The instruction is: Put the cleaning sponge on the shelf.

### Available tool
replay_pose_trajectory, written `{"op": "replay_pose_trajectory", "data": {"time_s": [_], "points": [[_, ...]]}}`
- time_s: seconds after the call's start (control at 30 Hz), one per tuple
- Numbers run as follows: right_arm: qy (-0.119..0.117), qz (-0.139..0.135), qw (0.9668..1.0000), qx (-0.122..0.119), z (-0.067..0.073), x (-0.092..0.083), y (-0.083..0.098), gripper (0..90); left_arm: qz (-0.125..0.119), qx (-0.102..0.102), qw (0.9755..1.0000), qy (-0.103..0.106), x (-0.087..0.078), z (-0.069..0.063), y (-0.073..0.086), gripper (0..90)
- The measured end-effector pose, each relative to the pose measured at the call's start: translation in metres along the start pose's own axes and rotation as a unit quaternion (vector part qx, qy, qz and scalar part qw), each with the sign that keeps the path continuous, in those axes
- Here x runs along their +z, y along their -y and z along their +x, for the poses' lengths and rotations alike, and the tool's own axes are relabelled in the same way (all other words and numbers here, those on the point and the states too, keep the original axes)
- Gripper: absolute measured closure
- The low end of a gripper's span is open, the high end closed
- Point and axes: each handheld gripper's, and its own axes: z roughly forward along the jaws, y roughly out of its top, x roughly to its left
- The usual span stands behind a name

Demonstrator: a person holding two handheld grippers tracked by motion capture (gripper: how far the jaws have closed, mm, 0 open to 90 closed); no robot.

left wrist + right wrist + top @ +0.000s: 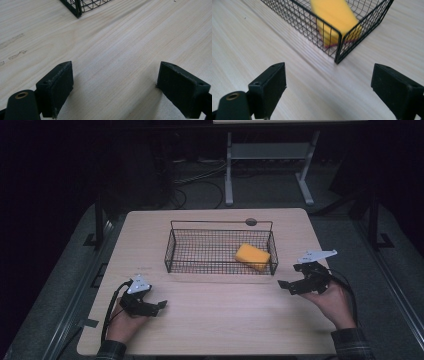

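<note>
A yellow sponge [252, 256] is sitting in the right end of the black wire basket [190, 251], while the left gripper [156, 306] and right gripper [286, 285] are resting wide open on the wooden table [225, 315].

Place: a lab or test room, dimly lit.
Landmark: pale wood table [210, 315] on grey carpet floor [60, 285].
Beyond the table: loose cables [200, 182] on the floor beside a white metal desk frame [270, 155].
Beside the table: dark stand legs [98, 227] at either side.
</note>
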Motion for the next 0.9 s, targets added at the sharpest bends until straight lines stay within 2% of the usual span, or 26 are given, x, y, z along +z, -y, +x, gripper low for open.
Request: {"op": "replay_pose_trajectory", "data": {"time_s": [0.17, 0.4, 0.57, 0.63, 0.73, 0.9], "points": [[0.003, 0.002, 1.0, 0.009, 0.003, -0.001, 0.017, 12.2, -0.002, 0.0, 1.0, 0.0, 0.0, 0.0, 0.0, 12.7], [-0.005, -0.007, 0.9996, 0.026, 0.007, -0.002, 0.036, 12.2, -0.001, 0.0, 1.0, 0.0, 0.0, 0.0, 0.0, 12.7], [-0.004, 0.001, 0.9994, 0.035, 0.01, 0.001, 0.047, 10.8, 0.0, 0.002, 1.0, 0.0, 0.0, 0.0, 0.0, 12.7], [0.007, 0.008, 0.9995, 0.03, 0.012, 0.003, 0.052, 9.5, 0.0, 0.002, 1.0, 0.0, 0.0, 0.0, 0.0, 12.7], [0.002, 0.013, 0.9994, 0.032, 0.014, 0.006, 0.058, 9.3, 0.0, 0.002, 1.0, 0.0, 0.0, 0.0, 0.0, 12.7], [0.016, 0.019, 0.9992, 0.032, 0.016, 0.01, 0.067, 7.7, 0.0, 0.001, 1.0, 0.0, 0.0, 0.0, 0.0, 12.7]]}}
